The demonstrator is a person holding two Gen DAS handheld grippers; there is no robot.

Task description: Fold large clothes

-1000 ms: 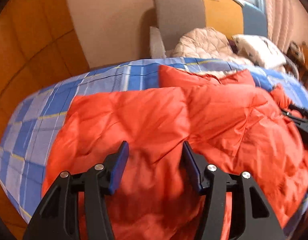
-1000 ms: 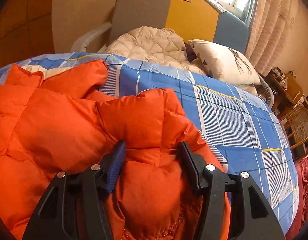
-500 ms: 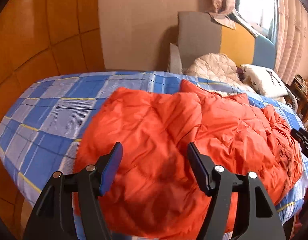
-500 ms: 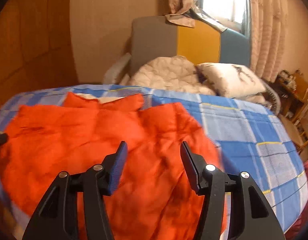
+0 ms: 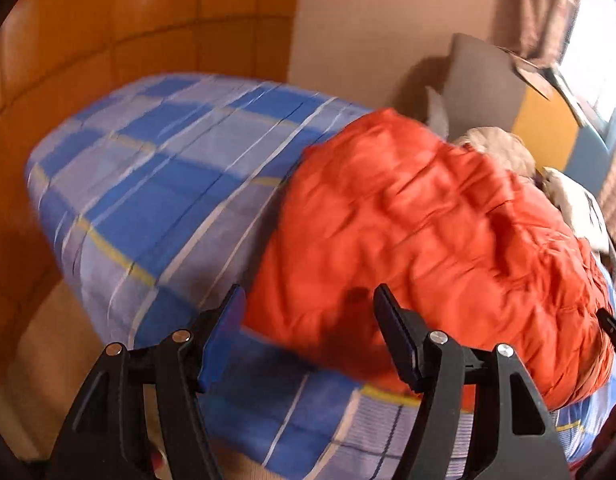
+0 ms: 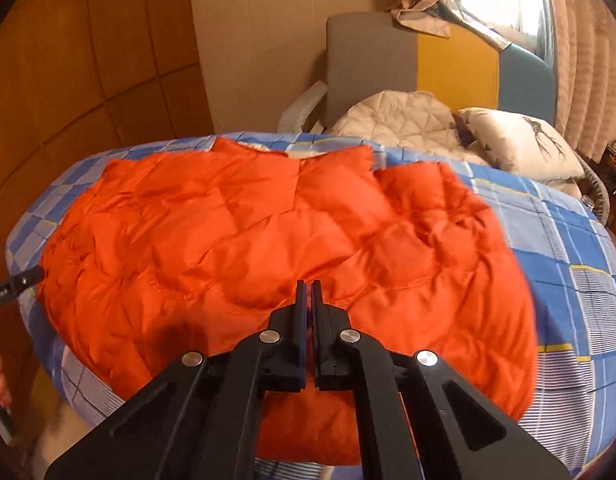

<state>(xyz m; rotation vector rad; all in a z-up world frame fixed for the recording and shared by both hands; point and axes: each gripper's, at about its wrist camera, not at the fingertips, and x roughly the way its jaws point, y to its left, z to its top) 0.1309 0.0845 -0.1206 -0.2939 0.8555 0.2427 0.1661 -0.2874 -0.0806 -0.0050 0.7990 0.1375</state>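
Right wrist view shows the puffy orange quilted down jacket (image 6: 267,240) spread over the blue plaid bed sheet (image 6: 568,248), its collar toward the grey, yellow and blue headboard (image 6: 428,56) and its hem at the bed's near edge. A second ago the right gripper (image 6: 306,292) straddled a raised bunch of jacket with its fingers apart; half a second ago it hung spread above the flattened fabric; now its fingers are pressed together, above the jacket's near hem, and I cannot tell whether any cloth is pinched between them. Left wrist view, blurred by motion, shows the left gripper (image 5: 308,304) with its fingers wide apart and nothing held, now off the side of the jacket (image 5: 428,240) farthest from the headboard, where earlier it hovered over the middle. My reading: the last fold has been let go and laid flat, and both grippers are moving to fresh edges for the next fold.
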